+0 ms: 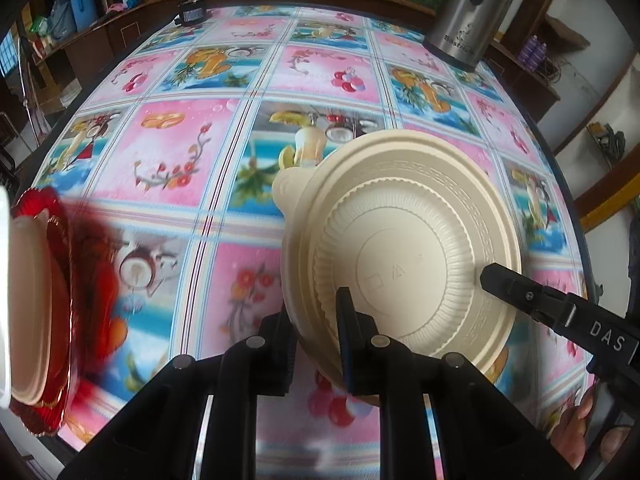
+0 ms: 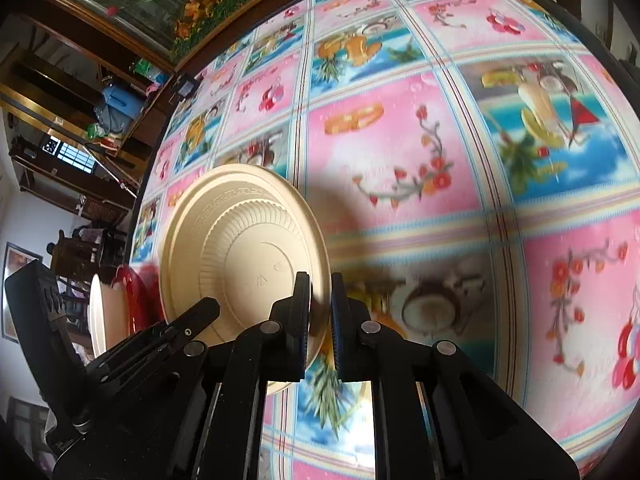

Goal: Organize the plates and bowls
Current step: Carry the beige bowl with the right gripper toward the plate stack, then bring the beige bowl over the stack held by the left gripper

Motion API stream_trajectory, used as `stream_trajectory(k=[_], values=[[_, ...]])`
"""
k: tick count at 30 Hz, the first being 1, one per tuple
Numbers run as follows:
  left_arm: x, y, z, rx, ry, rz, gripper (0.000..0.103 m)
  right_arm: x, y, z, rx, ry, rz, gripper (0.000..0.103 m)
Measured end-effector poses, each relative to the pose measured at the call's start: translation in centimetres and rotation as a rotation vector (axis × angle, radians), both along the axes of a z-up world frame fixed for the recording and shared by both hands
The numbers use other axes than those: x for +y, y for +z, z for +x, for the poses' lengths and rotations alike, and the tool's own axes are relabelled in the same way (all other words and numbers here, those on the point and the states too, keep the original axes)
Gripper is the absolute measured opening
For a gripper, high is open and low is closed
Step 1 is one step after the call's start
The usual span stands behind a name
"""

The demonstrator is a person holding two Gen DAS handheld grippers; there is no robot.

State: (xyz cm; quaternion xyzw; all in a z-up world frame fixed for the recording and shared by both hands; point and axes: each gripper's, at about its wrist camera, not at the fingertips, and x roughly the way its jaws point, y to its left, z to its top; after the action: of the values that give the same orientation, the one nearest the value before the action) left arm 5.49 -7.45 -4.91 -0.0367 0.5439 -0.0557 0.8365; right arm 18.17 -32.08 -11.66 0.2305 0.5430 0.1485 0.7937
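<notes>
Above a desk (image 1: 168, 168) spread with a fruit-and-flower oilcloth, a cream plastic plate (image 1: 404, 248) hung on edge, its ribbed underside facing the left camera. At far left, a red glass plate (image 1: 60, 320) with a cream dish (image 1: 28, 308) resting against it stood blurred at the desk's edge. The left claw (image 1: 320, 340) pinched the cream plate's near rim, while the right claw (image 2: 320, 320), its fingers nearly pressed together, gripped the same plate's rim from the other side. A steel flask (image 1: 468, 12) stood well apart at the far right corner. With only thin rim between each pair of fingers, the light plate could have twisted or slipped free if the two hands had pulled unevenly, or clipped the red glass plate on arrival.
</notes>
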Motion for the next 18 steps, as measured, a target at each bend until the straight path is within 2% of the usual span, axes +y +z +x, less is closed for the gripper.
stream_trajectory(k=[18], values=[[2.0, 0.1, -4.1, -0.065, -0.013, 0.048, 0.018, 2.9, -0.1, -3.7, -0.009, 0.057, -0.028, 0.009]])
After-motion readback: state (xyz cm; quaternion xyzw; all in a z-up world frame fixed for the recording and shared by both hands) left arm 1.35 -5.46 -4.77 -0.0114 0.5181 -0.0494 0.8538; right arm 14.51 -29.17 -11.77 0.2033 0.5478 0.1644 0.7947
